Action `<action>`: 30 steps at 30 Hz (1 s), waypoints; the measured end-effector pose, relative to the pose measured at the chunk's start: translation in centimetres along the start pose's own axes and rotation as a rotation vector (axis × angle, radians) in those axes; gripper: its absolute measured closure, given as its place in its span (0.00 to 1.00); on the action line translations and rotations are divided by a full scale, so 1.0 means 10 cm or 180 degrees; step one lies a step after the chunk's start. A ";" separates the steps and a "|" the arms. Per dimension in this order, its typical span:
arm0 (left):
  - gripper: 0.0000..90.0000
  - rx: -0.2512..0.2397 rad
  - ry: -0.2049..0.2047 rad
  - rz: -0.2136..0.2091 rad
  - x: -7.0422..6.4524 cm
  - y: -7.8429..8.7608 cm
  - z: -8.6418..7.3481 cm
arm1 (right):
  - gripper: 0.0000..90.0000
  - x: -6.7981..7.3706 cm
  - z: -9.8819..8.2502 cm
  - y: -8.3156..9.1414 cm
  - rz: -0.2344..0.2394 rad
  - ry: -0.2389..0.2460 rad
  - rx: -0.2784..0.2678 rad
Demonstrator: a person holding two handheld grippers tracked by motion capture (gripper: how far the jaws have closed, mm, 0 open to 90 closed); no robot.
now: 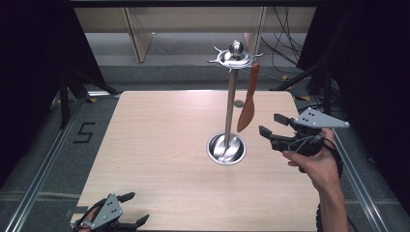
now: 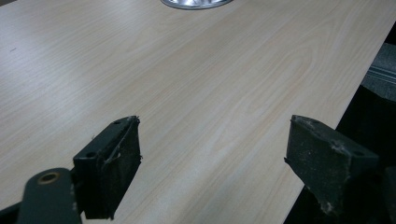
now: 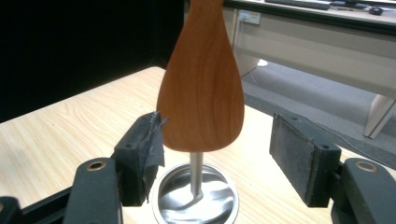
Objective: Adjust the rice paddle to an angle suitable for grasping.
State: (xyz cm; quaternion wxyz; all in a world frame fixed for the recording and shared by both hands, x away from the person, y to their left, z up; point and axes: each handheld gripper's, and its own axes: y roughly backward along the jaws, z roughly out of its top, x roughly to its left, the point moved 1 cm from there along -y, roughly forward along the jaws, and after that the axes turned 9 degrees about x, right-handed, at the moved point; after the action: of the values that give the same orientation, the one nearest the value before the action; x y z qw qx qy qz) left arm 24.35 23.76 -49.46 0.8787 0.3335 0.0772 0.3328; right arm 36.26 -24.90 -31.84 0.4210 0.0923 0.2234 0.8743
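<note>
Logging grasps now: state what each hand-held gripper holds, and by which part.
Nothing is held. The right hand-held gripper is open beside the hanging wooden spatula; the left hand-held gripper is open over the table.

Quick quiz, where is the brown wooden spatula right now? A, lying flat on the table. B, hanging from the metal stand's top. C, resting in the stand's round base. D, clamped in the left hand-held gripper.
B: the brown wooden spatula hangs from the hooked top of the metal stand, blade down, clear of the table.
</note>
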 end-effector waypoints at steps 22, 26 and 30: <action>0.19 0.0018 0.0060 -0.0056 -0.01 0.00 0.00 | 0.38 0.02 -0.24 -0.20 0.0060 0.0030 0.0237; 0.19 -0.0007 0.0091 -0.0043 -0.01 -0.01 0.01 | 0.38 0.02 -0.28 -0.23 0.0075 0.0005 0.0312; 0.19 0.0028 0.0029 0.0001 0.01 -0.01 0.02 | 0.38 0.02 -0.39 -0.28 0.0104 -0.0044 0.0491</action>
State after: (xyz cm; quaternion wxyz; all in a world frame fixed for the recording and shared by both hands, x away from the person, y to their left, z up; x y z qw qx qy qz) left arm 24.55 23.65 -49.37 0.8768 0.3358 0.0826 0.3341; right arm 36.69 -24.40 -36.55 0.3999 0.1341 0.2858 0.8605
